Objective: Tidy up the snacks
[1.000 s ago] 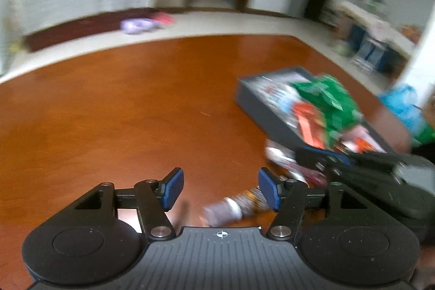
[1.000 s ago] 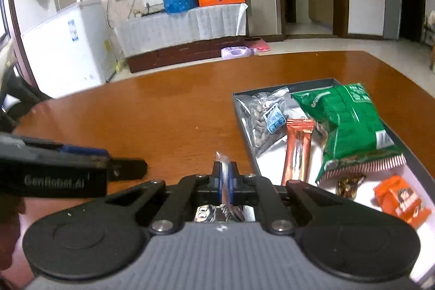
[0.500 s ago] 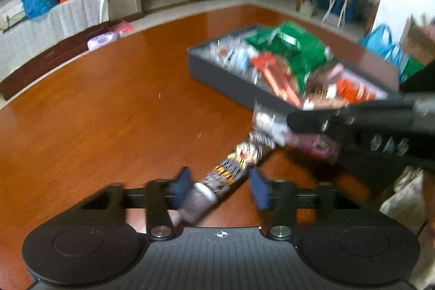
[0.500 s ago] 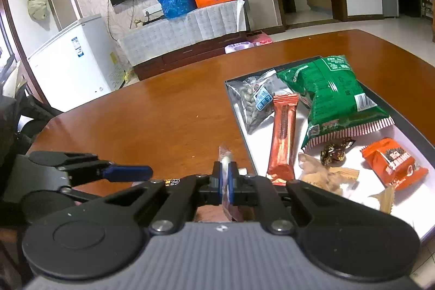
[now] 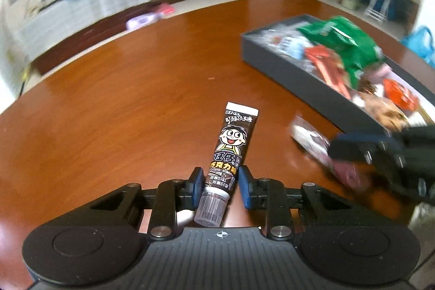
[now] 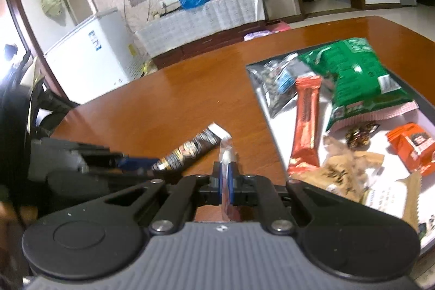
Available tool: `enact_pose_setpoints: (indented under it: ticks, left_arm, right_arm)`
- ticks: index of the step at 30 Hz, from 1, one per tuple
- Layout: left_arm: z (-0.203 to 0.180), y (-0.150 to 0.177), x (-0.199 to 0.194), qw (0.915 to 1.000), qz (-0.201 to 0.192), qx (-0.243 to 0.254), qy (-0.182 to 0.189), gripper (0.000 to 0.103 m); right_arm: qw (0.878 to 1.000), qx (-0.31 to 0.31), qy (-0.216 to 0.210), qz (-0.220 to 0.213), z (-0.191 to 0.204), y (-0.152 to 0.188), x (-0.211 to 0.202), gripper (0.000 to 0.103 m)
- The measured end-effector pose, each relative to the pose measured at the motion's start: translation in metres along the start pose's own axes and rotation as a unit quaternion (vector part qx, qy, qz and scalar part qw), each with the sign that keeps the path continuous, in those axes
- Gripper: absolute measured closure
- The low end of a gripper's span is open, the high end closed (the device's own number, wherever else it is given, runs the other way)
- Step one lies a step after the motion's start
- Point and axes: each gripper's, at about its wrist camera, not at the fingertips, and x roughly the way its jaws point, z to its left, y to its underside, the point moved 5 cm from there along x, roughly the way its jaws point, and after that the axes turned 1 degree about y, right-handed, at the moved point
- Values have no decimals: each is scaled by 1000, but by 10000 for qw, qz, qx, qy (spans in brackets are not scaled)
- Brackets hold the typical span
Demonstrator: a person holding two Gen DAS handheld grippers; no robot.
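Left tongs (image 5: 220, 188) closing on the chocolate tube (image 5: 229, 154) lying on the surface between its pads: finish squeeze just ahead of the cap, lift level; right tongs (image 6: 224, 182) pinch a small wrapper (image 6: 226, 154), tray (image 5: 312, 89) ahead-right.

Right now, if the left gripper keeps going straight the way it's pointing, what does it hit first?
The chocolate tube. It already lies between the closing jaws of the left gripper, body stretching ahead along the line. Beyond it is only bare table, probably met next since the gripper tilts downward.
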Motion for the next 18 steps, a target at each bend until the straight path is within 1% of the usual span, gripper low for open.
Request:
enact_pose_setpoints:
  ticks: [3,8,10,14,18]
  left_arm:
    - [4,-1,0,9999,0,-92,-65,74]
    - [1,-2,-1,10000,-21,3,-85,74]
    - [1,-2,-2,10000,-16,-4,-67,74]
    - [0,-2,-2,10000,-18,-6,-64,74]
    - [0,-2,-2,10000,-20,-33,-54,73]
  right_arm:
    - [9998,-94,-65,134,8,6,5,99]
    - [9984,-501,197,150,19,13,10,99]
    - [9981,-519,283,149,20,14,12,99]
    - [9982,-497,304,124,16,14,12,99]
    - [9959,-763,470,75,19,13,14,98]
